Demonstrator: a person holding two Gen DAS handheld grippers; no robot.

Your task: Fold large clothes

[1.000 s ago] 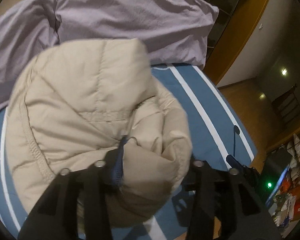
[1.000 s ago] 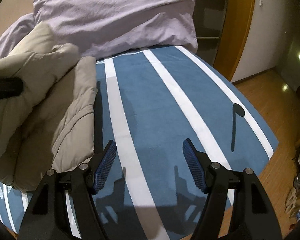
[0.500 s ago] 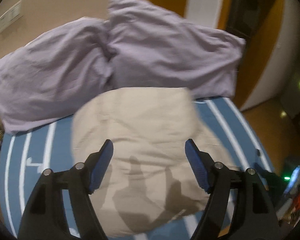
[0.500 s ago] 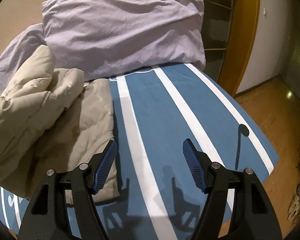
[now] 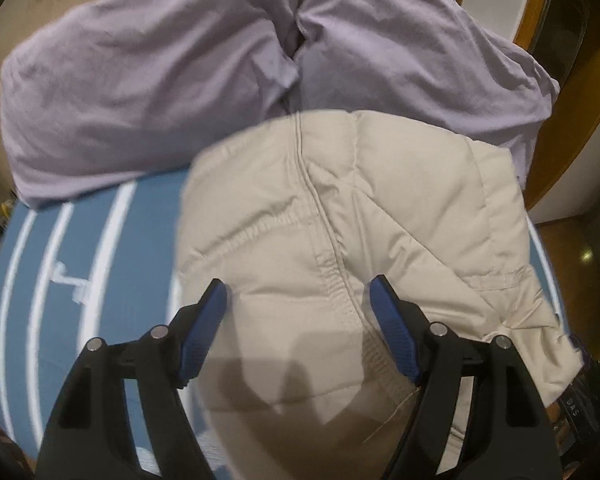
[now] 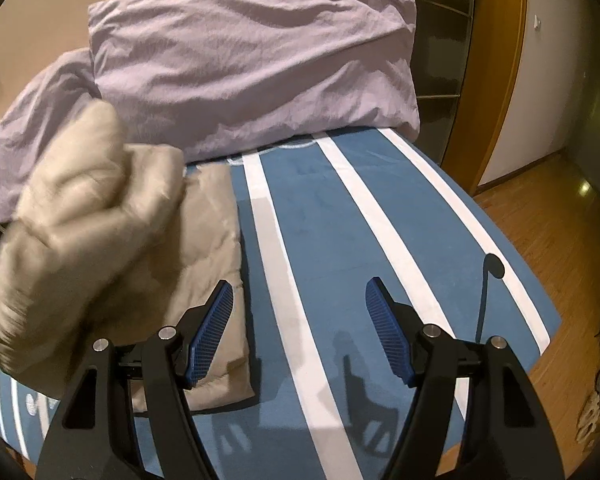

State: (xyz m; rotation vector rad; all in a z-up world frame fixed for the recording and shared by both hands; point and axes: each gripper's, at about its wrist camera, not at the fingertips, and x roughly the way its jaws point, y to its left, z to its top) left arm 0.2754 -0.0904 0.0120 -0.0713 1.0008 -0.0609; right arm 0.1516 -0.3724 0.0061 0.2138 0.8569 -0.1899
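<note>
A beige padded jacket (image 5: 340, 240) lies bunched on the blue bed cover (image 5: 100, 248) with white stripes. My left gripper (image 5: 300, 320) is open and empty, hovering just above the jacket's near part. In the right wrist view the jacket (image 6: 112, 240) sits at the left, its upper fold blurred. My right gripper (image 6: 300, 328) is open and empty over the bare striped cover (image 6: 332, 232), to the right of the jacket's edge.
Two lilac pillows (image 5: 180, 60) (image 6: 252, 80) lie along the head of the bed behind the jacket. The bed's right edge drops to a wooden floor (image 6: 560, 240). A wooden door frame (image 6: 496, 80) stands at the back right.
My left gripper let go of the jacket, opened and pulled back above it. The jacket's top fold has dropped onto the pile. My right gripper rose slightly and stayed open.
</note>
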